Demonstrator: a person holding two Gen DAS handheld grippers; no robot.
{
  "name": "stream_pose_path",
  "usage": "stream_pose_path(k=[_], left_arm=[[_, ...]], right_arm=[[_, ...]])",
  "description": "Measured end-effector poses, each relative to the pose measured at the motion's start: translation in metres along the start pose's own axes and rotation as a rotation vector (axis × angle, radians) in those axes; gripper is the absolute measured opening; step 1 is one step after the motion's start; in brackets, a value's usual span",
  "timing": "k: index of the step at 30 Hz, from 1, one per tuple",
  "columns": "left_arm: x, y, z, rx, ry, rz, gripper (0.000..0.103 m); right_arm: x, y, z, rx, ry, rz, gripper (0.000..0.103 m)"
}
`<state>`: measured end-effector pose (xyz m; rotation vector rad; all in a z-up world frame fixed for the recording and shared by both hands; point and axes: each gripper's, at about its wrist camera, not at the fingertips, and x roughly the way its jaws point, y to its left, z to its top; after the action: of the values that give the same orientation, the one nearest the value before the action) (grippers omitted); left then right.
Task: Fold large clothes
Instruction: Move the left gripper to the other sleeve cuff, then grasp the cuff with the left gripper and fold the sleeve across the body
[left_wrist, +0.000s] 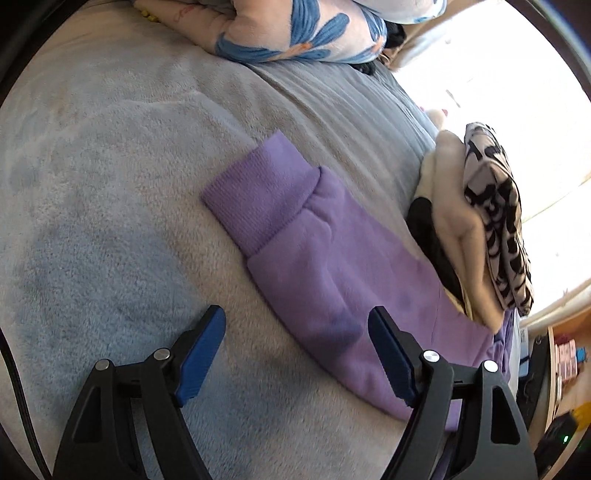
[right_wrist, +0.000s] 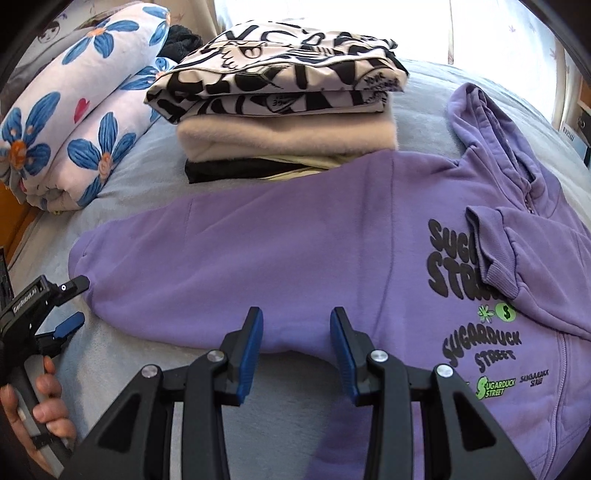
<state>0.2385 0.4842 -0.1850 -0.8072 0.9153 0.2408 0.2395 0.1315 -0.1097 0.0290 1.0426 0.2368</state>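
A purple hoodie (right_wrist: 295, 236) with black "Sugarduck Street" print lies flat on the grey bed. One sleeve stretches out to the left; its ribbed cuff (left_wrist: 258, 195) shows in the left wrist view. The other sleeve (right_wrist: 517, 251) is folded across the chest. My left gripper (left_wrist: 295, 343) is open and empty, just above the stretched sleeve (left_wrist: 332, 273) near the cuff; it also shows in the right wrist view (right_wrist: 75, 301). My right gripper (right_wrist: 296, 332) is open and empty, at the lower edge of the sleeve near the armpit.
A stack of folded clothes (right_wrist: 280, 107), black-and-white print on top, sits on the bed behind the hoodie (left_wrist: 476, 221). A rolled flowered blanket (right_wrist: 77, 122) lies at the far left. The bed edge and a bright window are at the right (left_wrist: 498, 74).
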Motion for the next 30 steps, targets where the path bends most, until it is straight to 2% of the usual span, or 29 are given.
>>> stream_pose_path(k=[1,3,5,6,8,9,11,15,18,25,28,30], left_arm=[[0.0,-0.002,0.001,0.013,-0.003,0.016,0.077],[0.002,-0.008,0.002,0.034,-0.02,0.05,0.062],[0.006,-0.016,0.002,0.059,-0.026,0.088,0.023],[0.007,-0.019,0.002,0.061,-0.026,0.083,0.013],[0.0,-0.03,0.0,0.087,-0.06,0.111,0.011],[-0.005,-0.046,-0.002,0.133,-0.09,0.142,0.011],[-0.017,-0.074,-0.009,0.197,-0.132,0.152,0.01],[-0.044,-0.14,-0.029,0.329,-0.201,0.113,0.01],[-0.062,-0.203,-0.053,0.443,-0.227,0.043,0.01],[-0.071,-0.358,-0.133,0.694,-0.197,-0.116,0.01],[-0.055,-0.413,-0.179,0.792,-0.146,-0.174,0.01],[-0.036,-0.439,-0.212,0.846,-0.094,-0.185,0.01]], right_arm=[[0.0,-0.005,-0.001,0.005,0.0,0.004,0.038],[-0.003,-0.014,-0.002,0.013,-0.003,0.012,0.038],[-0.007,-0.022,-0.004,0.018,-0.01,0.015,0.038],[-0.009,-0.026,-0.005,0.021,-0.015,0.017,0.038],[-0.015,-0.037,-0.007,0.034,-0.019,0.022,0.038],[-0.018,-0.043,-0.008,0.045,-0.022,0.026,0.038],[-0.025,-0.055,-0.01,0.063,-0.031,0.029,0.038],[-0.044,-0.085,-0.016,0.113,-0.058,0.034,0.038],[-0.063,-0.114,-0.023,0.152,-0.083,0.036,0.038],[-0.112,-0.191,-0.045,0.226,-0.156,-0.027,0.038],[-0.127,-0.231,-0.055,0.266,-0.177,-0.07,0.038],[-0.132,-0.257,-0.062,0.296,-0.181,-0.096,0.038]])
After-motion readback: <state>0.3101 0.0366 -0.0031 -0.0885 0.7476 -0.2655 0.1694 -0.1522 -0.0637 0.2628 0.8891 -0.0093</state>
